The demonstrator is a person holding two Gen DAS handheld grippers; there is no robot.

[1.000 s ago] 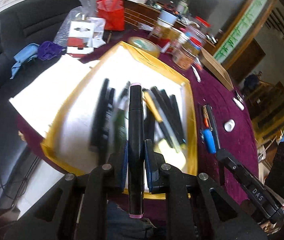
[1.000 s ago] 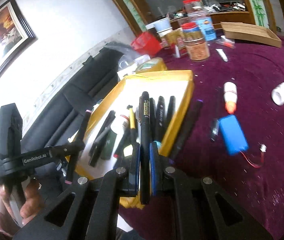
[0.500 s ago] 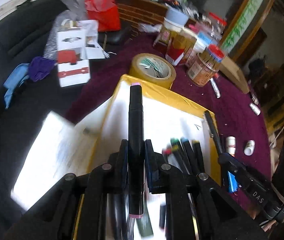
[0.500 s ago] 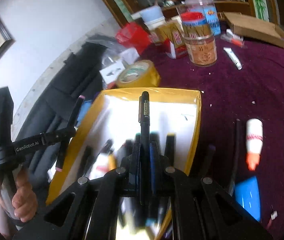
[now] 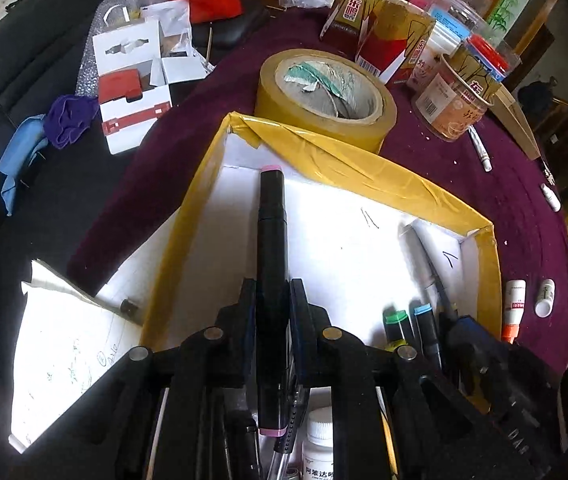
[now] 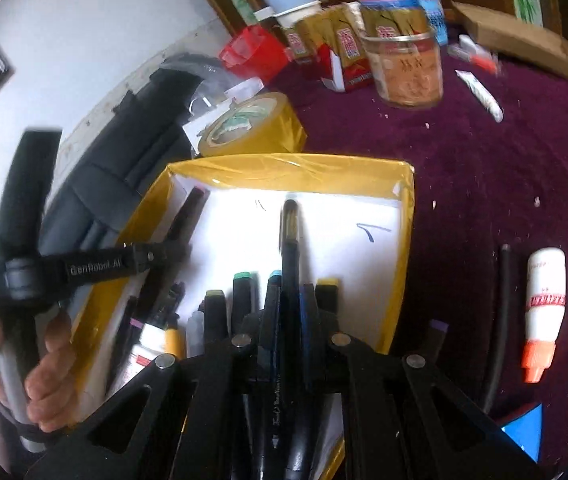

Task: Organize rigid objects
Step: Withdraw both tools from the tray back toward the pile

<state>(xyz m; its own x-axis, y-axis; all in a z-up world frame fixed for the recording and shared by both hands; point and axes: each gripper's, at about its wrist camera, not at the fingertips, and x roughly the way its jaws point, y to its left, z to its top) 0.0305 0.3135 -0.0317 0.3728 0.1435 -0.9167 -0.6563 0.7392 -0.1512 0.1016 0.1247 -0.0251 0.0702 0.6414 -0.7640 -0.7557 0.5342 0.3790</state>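
A yellow-taped tray (image 5: 364, 168) with a white floor is seen below and ahead of both grippers. The left gripper (image 5: 271, 300) is clamped on a black marker with pink ends (image 5: 271, 240); the right gripper (image 6: 290, 312) is clamped on a black pen (image 6: 290, 248). Placing appears to be the step in hand: each would need lowering onto bare floor beyond the markers already laid (image 6: 243, 292), then releasing. The near end of the tray is hidden behind the grippers, and the jars beyond are blurred.

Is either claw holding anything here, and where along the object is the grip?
Left claw grips a black marker with pink end caps below its middle. Right claw grips a slim black pen around its middle. Both are over the yellow-edged tray.
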